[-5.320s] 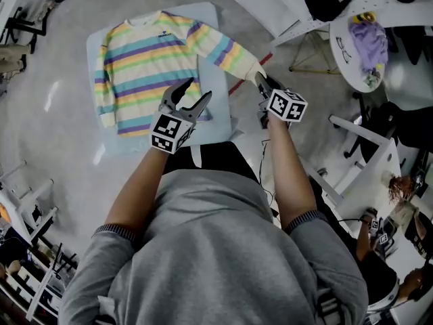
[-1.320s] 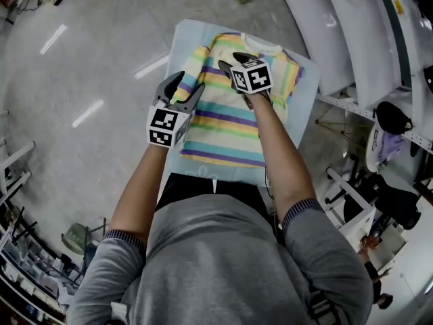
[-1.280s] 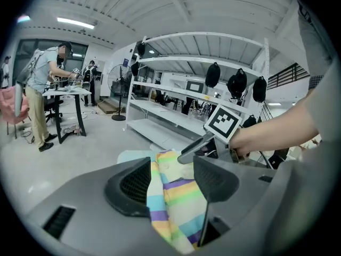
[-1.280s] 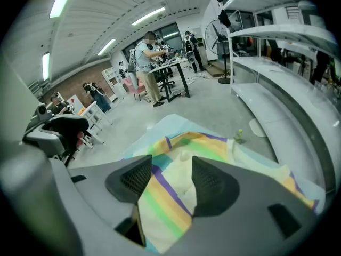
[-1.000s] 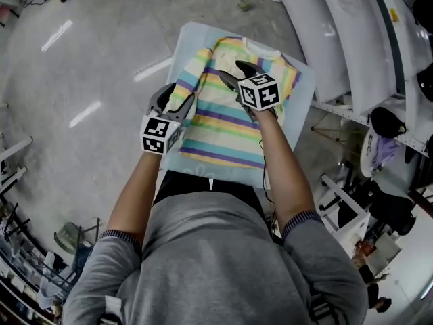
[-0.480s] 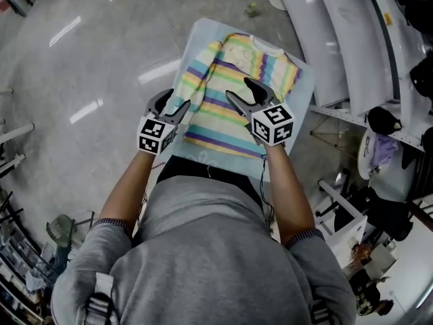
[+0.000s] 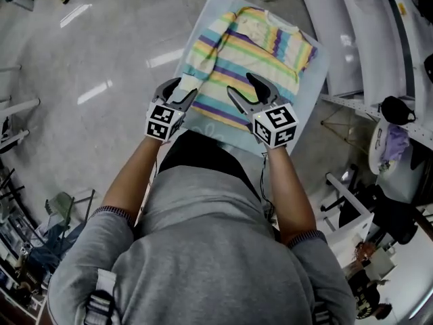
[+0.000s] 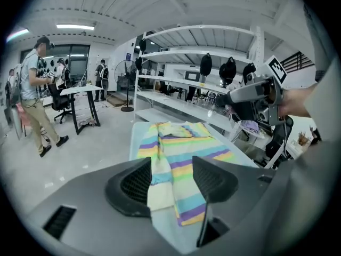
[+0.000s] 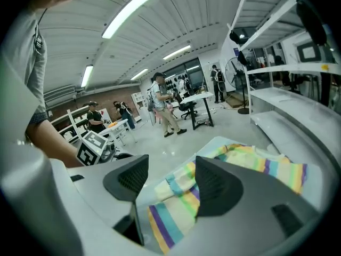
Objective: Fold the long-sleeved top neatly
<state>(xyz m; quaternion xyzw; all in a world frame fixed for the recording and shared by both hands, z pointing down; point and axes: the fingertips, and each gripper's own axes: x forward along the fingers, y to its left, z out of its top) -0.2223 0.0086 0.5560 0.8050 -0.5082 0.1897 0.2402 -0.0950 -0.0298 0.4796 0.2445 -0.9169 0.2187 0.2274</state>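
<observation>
While both pairs of jaws stand wide apart with nothing between them, the left gripper point(image 7: 180, 87) and right gripper point(image 7: 240, 84) hover above the near hem of the striped top point(image 7: 252, 45), which lies flat, sleeves folded in, on the pale blue table point(image 7: 210, 12).
</observation>
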